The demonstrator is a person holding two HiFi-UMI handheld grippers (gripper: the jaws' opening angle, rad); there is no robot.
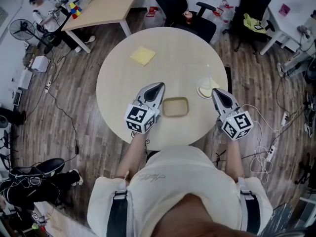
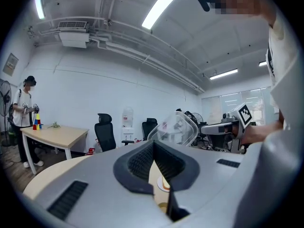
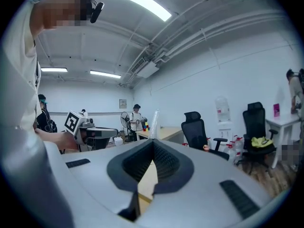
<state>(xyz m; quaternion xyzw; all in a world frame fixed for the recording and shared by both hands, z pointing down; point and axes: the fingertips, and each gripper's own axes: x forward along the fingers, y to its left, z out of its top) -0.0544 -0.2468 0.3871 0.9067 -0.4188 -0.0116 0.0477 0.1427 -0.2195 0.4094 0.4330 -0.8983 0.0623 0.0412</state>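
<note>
Left tool (image 1: 159,87): jaws clenched tip to tip, nothing betw. them; only the V-gap below the tips is open. It hangs low over the round counter (image 1: 118,83), near the front edge, pointing away from the person. Just right of it lies a shallow tan tray (image 1: 176,107), close to the tool but not touching it as far as the head view shows. Thru the gap in the left gripper view: a bit of counter and a small white round thing w/ orange on it (image 2: 164,183), too small to tell what it is.

Right tool (image 1: 215,91): clenched on a clear plastic lid (image 1: 206,84), gripped at its near edge. The lid is rounded-square and held up at a tilt; can't tell if its low edge touches the counter. In the right gripper view it shows edge-on, a thin clear strip rising above the jaw tips. In the left gripper view its broad face shows. It's at the counter's right side, right of the tray and apart from it.

Further out: a yellow cloth (image 1: 142,56) lies flat on the far-left part of the counter, well apart from both tools. A black office chair (image 1: 174,1) stands just beyond the far edge. A wooden desk (image 1: 106,6) is at upper left w/ another person (image 1: 42,9) by it. White cables (image 1: 261,152) lie on the wood floor to the right.
</note>
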